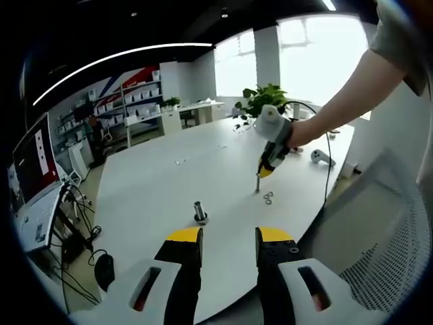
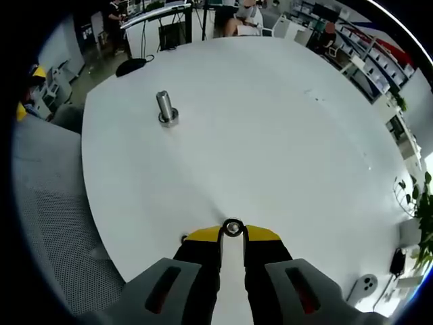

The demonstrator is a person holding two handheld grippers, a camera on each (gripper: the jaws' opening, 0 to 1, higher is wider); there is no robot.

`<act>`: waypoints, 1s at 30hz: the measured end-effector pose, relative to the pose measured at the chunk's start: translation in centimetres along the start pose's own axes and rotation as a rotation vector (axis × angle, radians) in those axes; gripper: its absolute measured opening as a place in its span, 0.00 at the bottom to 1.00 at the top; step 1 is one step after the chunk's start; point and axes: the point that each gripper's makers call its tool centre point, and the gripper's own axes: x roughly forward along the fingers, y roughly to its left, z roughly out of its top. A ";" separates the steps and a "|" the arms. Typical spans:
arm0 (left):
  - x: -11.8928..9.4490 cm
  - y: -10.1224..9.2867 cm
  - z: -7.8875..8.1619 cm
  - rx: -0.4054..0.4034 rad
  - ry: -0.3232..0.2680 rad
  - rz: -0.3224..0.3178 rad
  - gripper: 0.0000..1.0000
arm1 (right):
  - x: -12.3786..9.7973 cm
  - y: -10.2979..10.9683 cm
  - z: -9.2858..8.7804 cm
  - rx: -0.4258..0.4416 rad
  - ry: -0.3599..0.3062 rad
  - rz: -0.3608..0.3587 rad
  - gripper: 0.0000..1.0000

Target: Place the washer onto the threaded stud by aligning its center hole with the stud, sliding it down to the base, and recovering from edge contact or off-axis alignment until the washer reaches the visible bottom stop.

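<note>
**Washer's in the tongs, stud's still a trip away**

The right tongs (image 2: 232,233) are clamped on the washer (image 2: 232,228), pinched by its rim right at the tips. The threaded stud (image 2: 165,107) stands upright on the white tabletop (image 2: 270,135), well apart from the washer. My take: carry it over flat, hole facing down the stud's axis, and lower it slowly — if an edge catches the threads, back off and re-centre rather than push.

The left tongs (image 1: 228,245) hang apart, holding nothing, nearer the stud than the right pair.

Count: one stud, one held washer, and what look like two spare washers (image 1: 268,198) on the tabletop, well away from the stud — too small to be sure.
</note>
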 end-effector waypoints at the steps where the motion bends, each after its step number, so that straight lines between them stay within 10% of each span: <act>1: 0.0 0.0 0.0 0.001 0.002 -0.001 0.29 | 0.0 0.0 0.0 0.000 0.001 -0.001 0.13; 30: 0.2 -0.2 -0.3 -0.003 0.018 -0.009 0.29 | 2.2 0.1 -1.0 -0.041 0.066 0.027 0.13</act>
